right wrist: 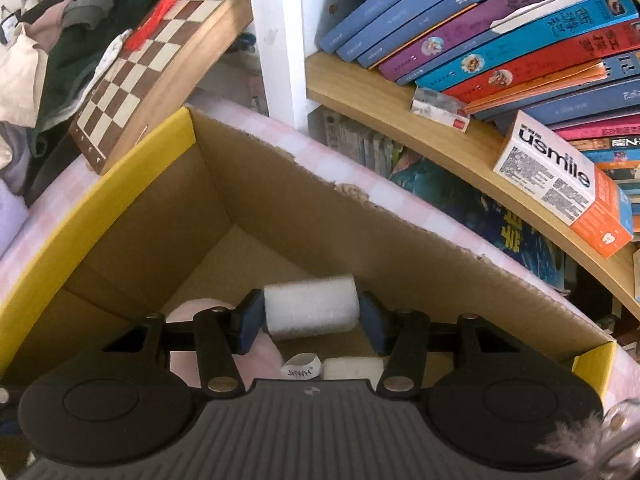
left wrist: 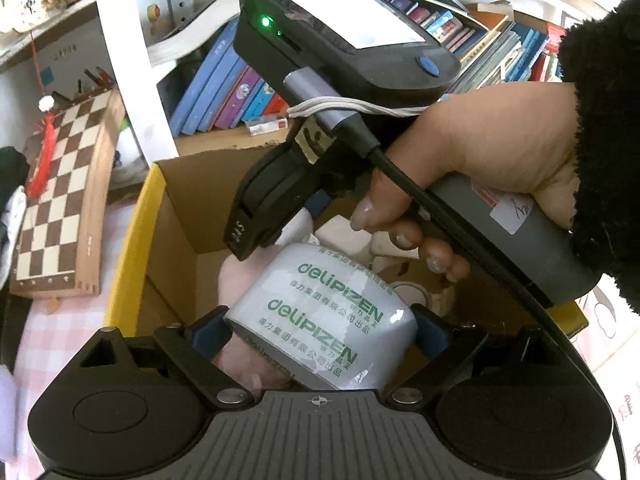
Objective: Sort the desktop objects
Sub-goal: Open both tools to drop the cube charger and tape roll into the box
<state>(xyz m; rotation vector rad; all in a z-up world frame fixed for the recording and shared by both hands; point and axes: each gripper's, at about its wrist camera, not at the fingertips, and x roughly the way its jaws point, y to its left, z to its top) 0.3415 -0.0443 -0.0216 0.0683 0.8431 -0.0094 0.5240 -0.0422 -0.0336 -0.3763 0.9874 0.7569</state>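
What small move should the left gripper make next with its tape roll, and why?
Probably open the left gripper and drop the tape roll: it is clamped over the open box, where other items already lie.

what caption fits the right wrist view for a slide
Right gripper holds a white foam roll over the open cardboard box beside the bookshelf.

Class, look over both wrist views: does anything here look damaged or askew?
Yes. The cardboard box's back rim is torn and ragged, with white frayed patches. On the shelf, the books lean instead of standing upright, and the usmile box lies tilted against them.
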